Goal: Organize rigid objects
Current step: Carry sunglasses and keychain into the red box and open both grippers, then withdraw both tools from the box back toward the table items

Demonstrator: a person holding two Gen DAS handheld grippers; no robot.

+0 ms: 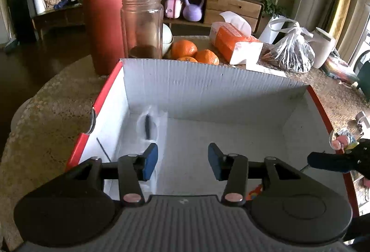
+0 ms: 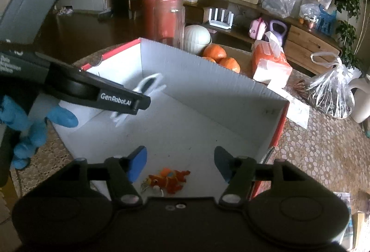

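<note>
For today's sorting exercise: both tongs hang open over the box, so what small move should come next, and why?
Probably lift the right tongs clear of the cardboard box: they are open and empty, and the orange toy keychain already lies on the box floor below them.

Left gripper (image 1: 182, 163) open and empty over white box (image 1: 208, 81); blurred white object (image 1: 149, 125) in box's far-left corner.

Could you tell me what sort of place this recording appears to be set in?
Most likely a lived-in home living or dining room: a lace-patterned tablecloth carrying oranges and a red water bottle, with a wooden sideboard holding a purple kettlebell behind.
</note>
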